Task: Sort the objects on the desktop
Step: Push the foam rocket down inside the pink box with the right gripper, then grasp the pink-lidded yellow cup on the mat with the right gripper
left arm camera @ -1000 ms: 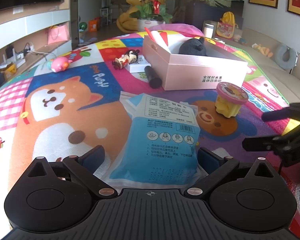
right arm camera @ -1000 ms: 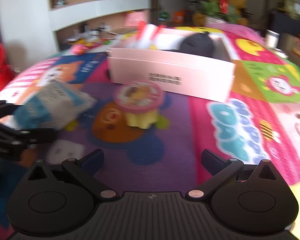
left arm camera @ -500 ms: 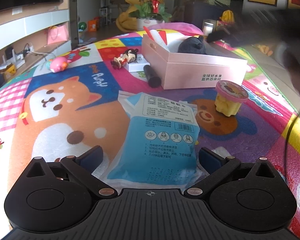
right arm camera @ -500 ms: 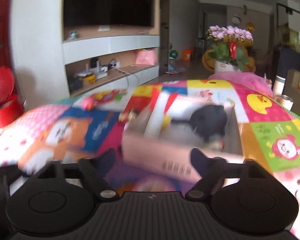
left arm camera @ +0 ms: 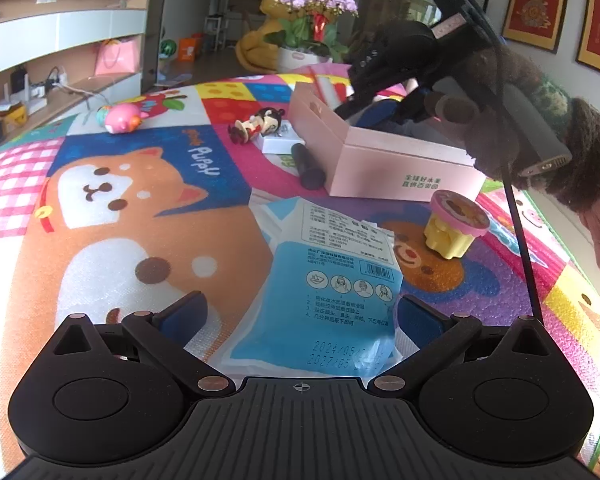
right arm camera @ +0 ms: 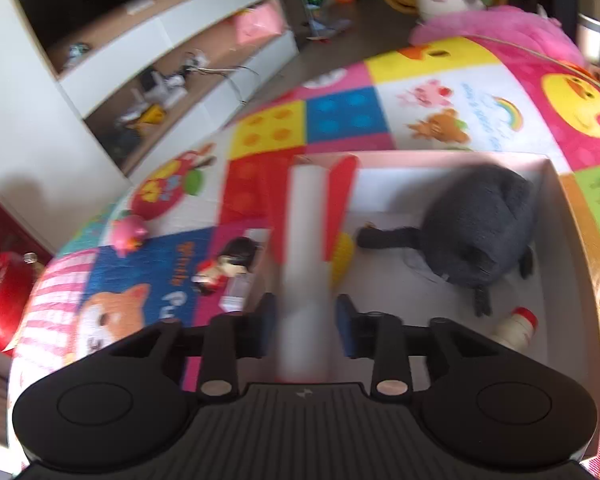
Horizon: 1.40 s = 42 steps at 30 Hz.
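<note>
My left gripper (left arm camera: 300, 316) is open and straddles a blue mask packet (left arm camera: 332, 280) lying flat on the play mat; its pads stand clear of the packet's sides. My right gripper (right arm camera: 305, 326) reaches into the pink box (left arm camera: 400, 168), its jaws closing on an upright white tube (right arm camera: 305, 264) with the pads against the tube's sides. A red flap (right arm camera: 340, 200) sits beside the tube. In the left wrist view a hand in a brown fuzzy sleeve (left arm camera: 540, 120) holds that gripper over the box.
Inside the box (right arm camera: 560, 208) lie a dark plush toy (right arm camera: 488, 232) and a small red-capped bottle (right arm camera: 518, 326). On the mat are a yellow cup with a pink lid (left arm camera: 454, 224), a black cylinder (left arm camera: 308, 164), a doll figure (left arm camera: 260, 122) and a pink pig toy (left arm camera: 122, 118).
My right gripper swung from above the yellow cup up over the pink box, and its wide jaws came together around the white tube. The left gripper and packet stayed put.
</note>
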Tool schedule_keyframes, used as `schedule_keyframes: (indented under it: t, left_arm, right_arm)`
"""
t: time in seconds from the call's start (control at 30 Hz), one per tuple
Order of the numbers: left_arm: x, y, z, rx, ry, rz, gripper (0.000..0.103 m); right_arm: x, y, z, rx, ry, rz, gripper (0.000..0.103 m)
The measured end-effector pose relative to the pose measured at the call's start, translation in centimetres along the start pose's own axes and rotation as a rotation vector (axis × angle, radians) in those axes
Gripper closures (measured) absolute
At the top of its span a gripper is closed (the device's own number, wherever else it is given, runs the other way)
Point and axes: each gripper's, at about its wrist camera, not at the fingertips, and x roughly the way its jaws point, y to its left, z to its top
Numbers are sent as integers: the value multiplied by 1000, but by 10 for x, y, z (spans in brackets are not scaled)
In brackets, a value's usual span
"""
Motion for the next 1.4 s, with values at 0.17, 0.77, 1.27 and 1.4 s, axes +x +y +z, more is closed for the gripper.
schedule_keyframes:
  t: [0.17, 0.77, 1.27, 1.4]
  left_arm:
    - [0, 2, 0, -13, -4, -10, 0]
    - [0, 4, 0, -21, -6, -14, 0]
    - [-9, 5, 3, -50, -18, 28, 0]
    - [-21, -6, 7, -5, -41, 28, 0]
  right_arm:
    - [-11, -9, -6, 15, -43, -71, 75]
    - [-21, 8, -24, -60, -61, -72, 77]
    - [-142, -51, -134, -144, -279, -169, 37]
    - [-140, -32, -166, -252, -259, -85, 26]
